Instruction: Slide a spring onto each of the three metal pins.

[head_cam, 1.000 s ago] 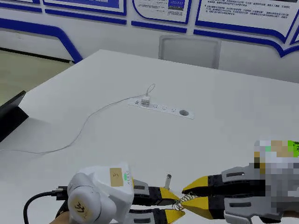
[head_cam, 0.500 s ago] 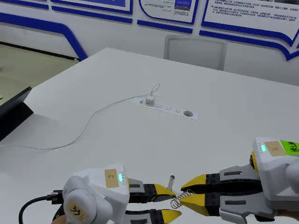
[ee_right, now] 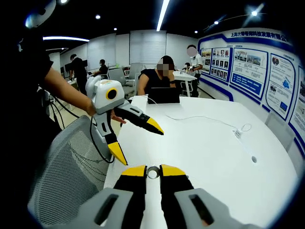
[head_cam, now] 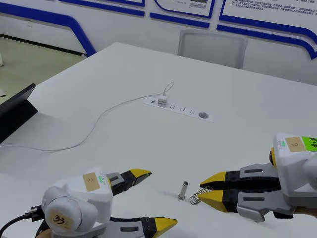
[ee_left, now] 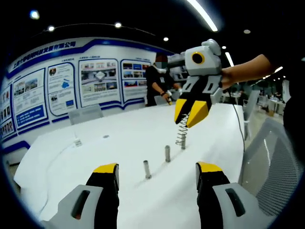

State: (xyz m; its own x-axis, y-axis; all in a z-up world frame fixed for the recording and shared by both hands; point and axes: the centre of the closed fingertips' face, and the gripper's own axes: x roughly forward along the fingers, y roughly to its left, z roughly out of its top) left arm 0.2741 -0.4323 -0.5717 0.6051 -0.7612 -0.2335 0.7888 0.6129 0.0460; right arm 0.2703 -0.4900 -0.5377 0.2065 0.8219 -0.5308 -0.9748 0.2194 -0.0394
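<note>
The white tabletop [head_cam: 148,134] is bordered at its far edge by a chair [head_cam: 213,47]. A power strip [head_cam: 181,109] and its cable [head_cam: 94,126] are laid well apart from the work, and open room is left in between. The left claw [head_cam: 161,197] is held wide open near the upright pin [head_cam: 183,190]. The spring [head_cam: 197,197] is gripped at one end by the right claw [head_cam: 200,189], its long axis pointed toward the pin, just beside it.

A pin [head_cam: 183,190] stands on the table [head_cam: 148,134], spring [head_cam: 199,195] just beside it.
</note>
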